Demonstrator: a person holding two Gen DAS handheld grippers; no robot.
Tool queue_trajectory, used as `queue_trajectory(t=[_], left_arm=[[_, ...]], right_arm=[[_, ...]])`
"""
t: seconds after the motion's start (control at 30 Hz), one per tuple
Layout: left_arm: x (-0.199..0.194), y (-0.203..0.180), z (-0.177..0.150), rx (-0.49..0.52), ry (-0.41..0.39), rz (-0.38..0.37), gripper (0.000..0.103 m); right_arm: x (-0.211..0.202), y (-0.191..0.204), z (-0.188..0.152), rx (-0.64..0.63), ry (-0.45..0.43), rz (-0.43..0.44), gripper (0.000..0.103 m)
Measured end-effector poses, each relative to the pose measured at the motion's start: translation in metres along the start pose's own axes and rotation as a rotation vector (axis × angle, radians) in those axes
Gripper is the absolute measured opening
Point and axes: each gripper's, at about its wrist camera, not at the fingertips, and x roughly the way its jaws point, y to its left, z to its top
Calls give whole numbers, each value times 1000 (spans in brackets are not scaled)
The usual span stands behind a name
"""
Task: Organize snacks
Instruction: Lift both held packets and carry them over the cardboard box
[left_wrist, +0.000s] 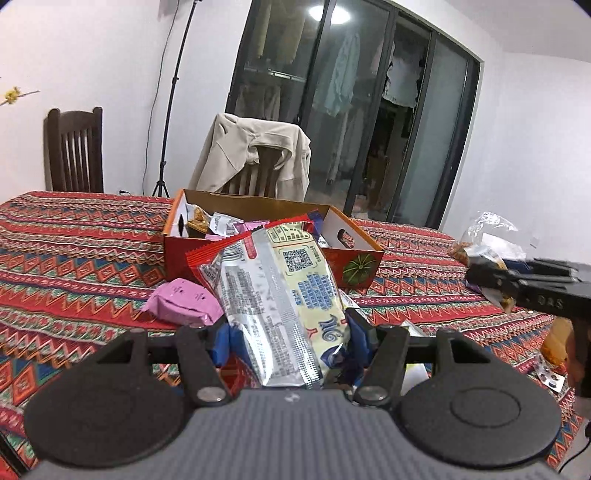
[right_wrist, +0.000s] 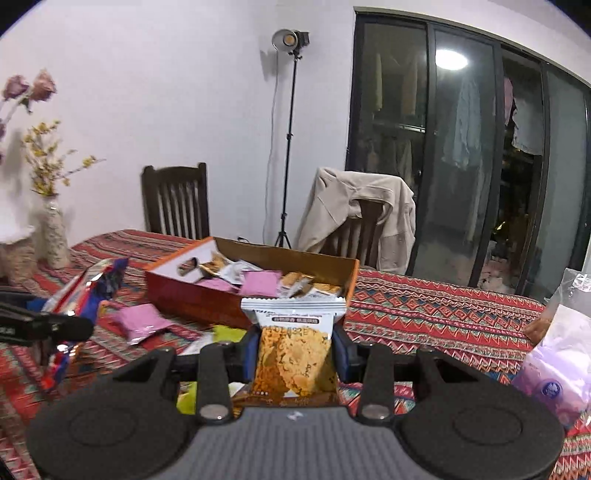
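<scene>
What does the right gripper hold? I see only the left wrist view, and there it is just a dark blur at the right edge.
Observer: The right gripper is shut on a small cookie packet, white on top, with a golden cookie printed on it.
Operator: Is it near the box?
Observer: In the right wrist view the packet is in front of the box's near wall, not inside it.
Operator: What is left of the box, past my picture's edge?
Observer: A vase with yellow flowers stands on the table.
Operator: And does my own packet show there?
Observer: Yes, the red and silver packet shows in the left gripper, at the left edge.
</scene>
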Motion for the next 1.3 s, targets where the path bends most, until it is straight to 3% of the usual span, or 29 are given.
queue_trajectory(t=[0.43, 0.8, 1.1, 1.3], left_arm=[[-61, 1, -20, -9, -34, 13, 61], [-63, 15, -22, -7, -29, 45, 62], [-22, 28, 32, 37, -39, -15, 62], [33, 40, 83, 72, -21, -12, 62]], right_arm=[[-77, 42, -31, 50, 7, 26, 39], [-82, 52, -44, 61, 24, 40, 39], [-51, 41, -10, 50, -35, 66, 39], [-7, 18, 30, 68, -65, 105, 39]])
